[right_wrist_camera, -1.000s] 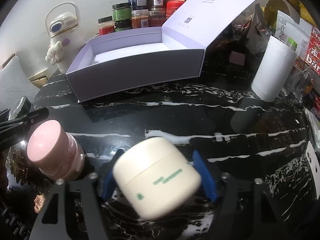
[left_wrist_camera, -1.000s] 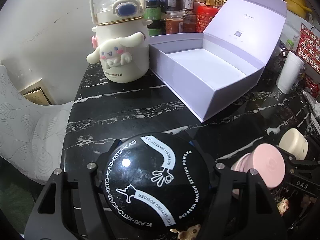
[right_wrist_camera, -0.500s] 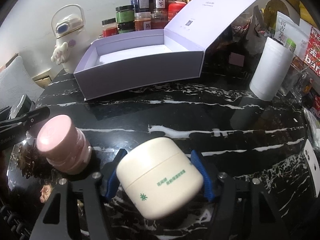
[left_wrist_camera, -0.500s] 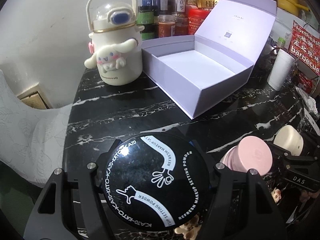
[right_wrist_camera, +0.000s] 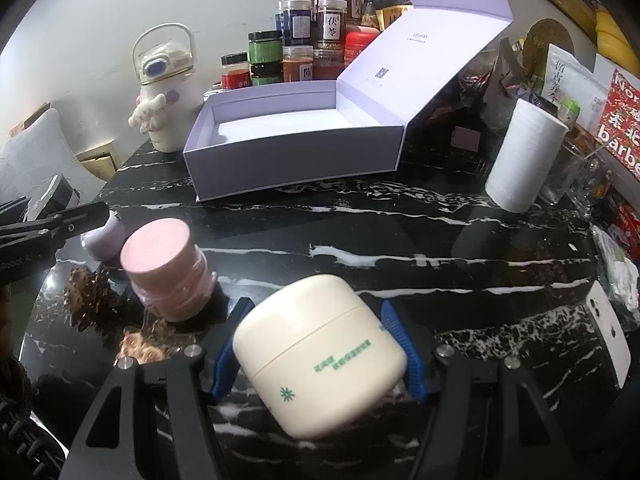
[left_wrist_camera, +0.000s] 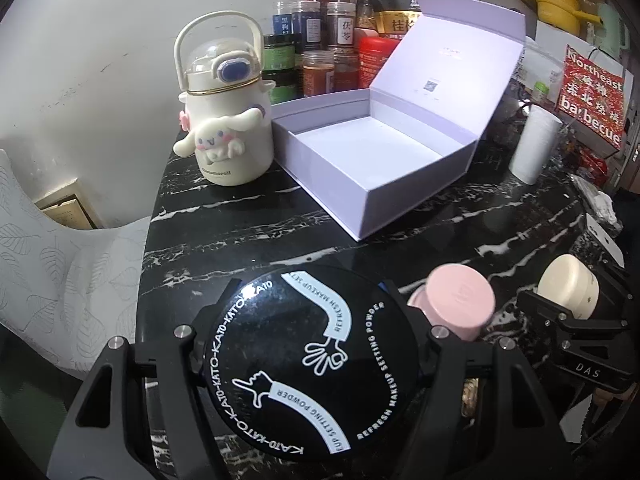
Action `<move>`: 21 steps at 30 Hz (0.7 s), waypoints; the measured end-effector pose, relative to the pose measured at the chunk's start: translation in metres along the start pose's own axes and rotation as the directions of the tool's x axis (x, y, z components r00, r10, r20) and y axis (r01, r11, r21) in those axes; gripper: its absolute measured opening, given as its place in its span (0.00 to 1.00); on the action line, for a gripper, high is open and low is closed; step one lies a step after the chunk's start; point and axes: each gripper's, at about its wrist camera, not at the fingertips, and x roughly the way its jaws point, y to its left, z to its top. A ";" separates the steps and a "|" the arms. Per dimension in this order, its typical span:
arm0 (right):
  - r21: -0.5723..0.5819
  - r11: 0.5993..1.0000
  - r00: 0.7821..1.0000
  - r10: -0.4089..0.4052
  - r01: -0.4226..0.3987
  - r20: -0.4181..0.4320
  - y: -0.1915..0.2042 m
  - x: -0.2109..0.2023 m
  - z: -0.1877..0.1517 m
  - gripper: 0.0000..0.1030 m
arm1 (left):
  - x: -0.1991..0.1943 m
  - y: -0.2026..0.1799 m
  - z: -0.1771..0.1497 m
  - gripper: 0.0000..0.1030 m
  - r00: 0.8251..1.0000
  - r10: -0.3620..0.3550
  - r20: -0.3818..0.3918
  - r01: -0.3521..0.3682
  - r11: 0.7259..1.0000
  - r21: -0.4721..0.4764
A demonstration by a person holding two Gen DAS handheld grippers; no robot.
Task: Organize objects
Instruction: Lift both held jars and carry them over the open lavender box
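Two hand-held grippers hung over the near edge of a black marble counter (right_wrist_camera: 400,216), each already loaded. On the left, the left gripper (left_wrist_camera: 308,360) was clamped across the rim of a black setting-powder compact (left_wrist_camera: 304,364), its printed lid facing up and its flat disc lying roughly level between the jaws. Just to its right a pink-lidded jar (right_wrist_camera: 164,268) stood on the counter, untouched, with a smaller lilac jar (right_wrist_camera: 105,236) behind it and what looked like a pine cone (right_wrist_camera: 90,292) beside it. Further right, the right gripper (right_wrist_camera: 316,348) gripped a cream jar (right_wrist_camera: 320,352) between its blue pads (right_wrist_camera: 400,344), the jar tipped so its lid leaned up and away from the camera.

The target appeared to be the open lilac gift box (right_wrist_camera: 296,160), which sat ahead of both tools toward the counter's far edge, its lid propped up on the right side and its tray seemingly empty. Its long side ran left to right across the counter. From the left wrist view a corner of the box pointed back at the compact; from the right wrist view the long front wall faced the cream jar squarely. Neither hand looked clearly nearer. A Cinnamoroll bottle (left_wrist_camera: 224,120) guarded the box's left end, a white paper roll (right_wrist_camera: 524,156) stood off the box's right end, and spice jars (right_wrist_camera: 312,36) lined the far edge behind.
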 end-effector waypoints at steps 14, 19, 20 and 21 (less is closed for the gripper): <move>-0.039 0.999 0.998 0.018 -0.016 0.065 0.002 -0.036 -0.005 0.65 | -0.037 -0.033 0.008 0.64 0.995 -0.063 0.079 0.057 0.995 0.081; -0.067 0.997 0.996 0.028 -0.023 0.080 0.000 -0.045 -0.001 0.65 | -0.038 -0.044 0.013 0.64 0.994 -0.081 0.073 0.074 0.993 0.095; -0.071 0.997 0.996 0.032 -0.027 0.082 0.000 -0.046 0.000 0.65 | -0.036 -0.045 0.014 0.64 0.994 -0.084 0.069 0.077 0.992 0.096; -0.074 0.997 0.996 0.039 -0.032 0.084 -0.001 -0.046 0.001 0.65 | -0.036 -0.047 0.015 0.64 0.994 -0.085 0.067 0.078 0.992 0.096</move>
